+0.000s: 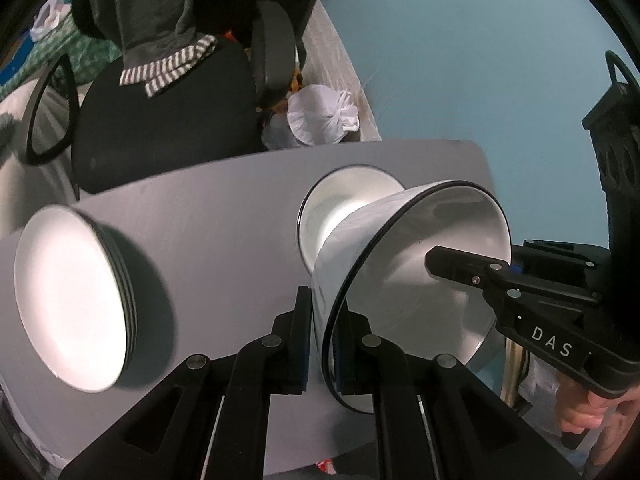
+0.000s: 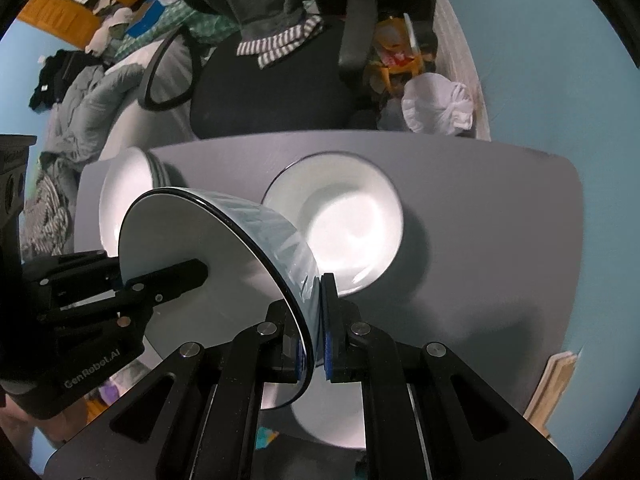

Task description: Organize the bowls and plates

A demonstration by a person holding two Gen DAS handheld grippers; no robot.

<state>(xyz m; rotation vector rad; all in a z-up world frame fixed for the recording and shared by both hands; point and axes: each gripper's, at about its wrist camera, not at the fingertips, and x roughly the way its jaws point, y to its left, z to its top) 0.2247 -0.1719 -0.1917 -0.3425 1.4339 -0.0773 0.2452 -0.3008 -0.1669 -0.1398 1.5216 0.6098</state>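
Two hand-held grippers share one load: a white bowl with a dark rim, carried tilted above the grey tabletop. The left hand-held gripper is clamped on the near part of the rim, one finger outside the wall and one inside. The right hand-held gripper is likewise closed on the rim at the opposite side.

Beyond both hand-held grippers, a second bowl sits upright on the tabletop. Judging by the task, that is probably where the held bowl should nest. To the left of the left hand-held gripper, a stack of plates rests on the tabletop, well apart from the second bowl.

To do this step well, both hands should travel together so the rim is not twisted between the two grips. The bowl should be levelled before it goes down, centred over the second bowl, then lowered until it seats. Only then should the jaws let go, one side at a time, to avoid a drop or a clatter.

The left wrist view shows the plate stack edge-on, so its several layers can be seen, and a hand around the other tool's handle. The right wrist view shows the whole of the second bowl, which the left view half hides, plus a white dish below the held bowl that I cannot identify further.
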